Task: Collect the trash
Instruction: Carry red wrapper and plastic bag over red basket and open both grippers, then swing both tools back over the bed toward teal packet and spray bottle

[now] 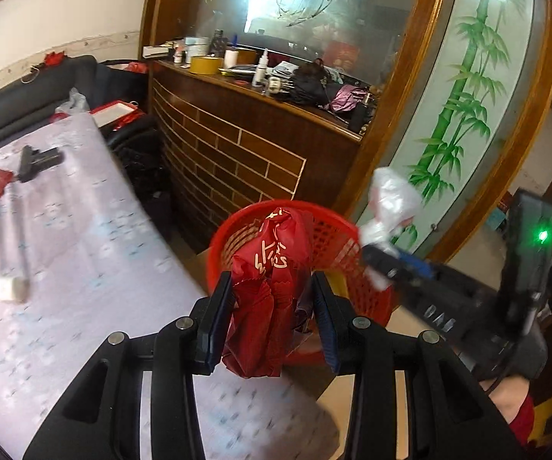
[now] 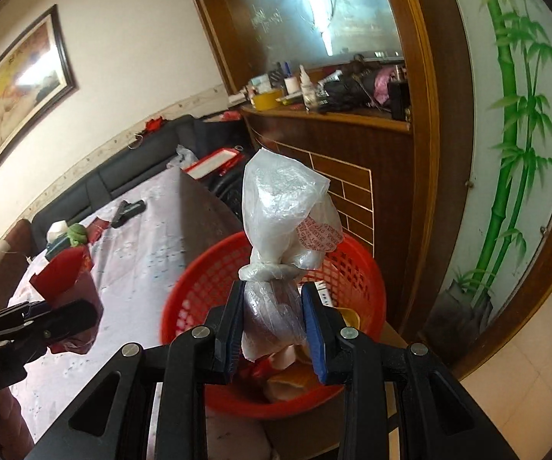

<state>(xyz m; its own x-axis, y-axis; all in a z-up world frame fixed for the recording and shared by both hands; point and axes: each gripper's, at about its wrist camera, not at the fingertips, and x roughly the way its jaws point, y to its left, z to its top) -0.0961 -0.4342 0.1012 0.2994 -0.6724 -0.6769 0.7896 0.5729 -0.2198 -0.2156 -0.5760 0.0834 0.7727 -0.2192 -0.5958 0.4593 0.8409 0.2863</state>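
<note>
Both grippers loaded, over the red basket.

My left gripper has its fingers nearly closed on a crumpled red plastic bag in front of the red mesh basket. My right gripper has its fingers nearly closed on a knotted clear plastic bag, above the basket's open top. The basket stands beside the cloth-covered surface and already contains scraps.
</note>
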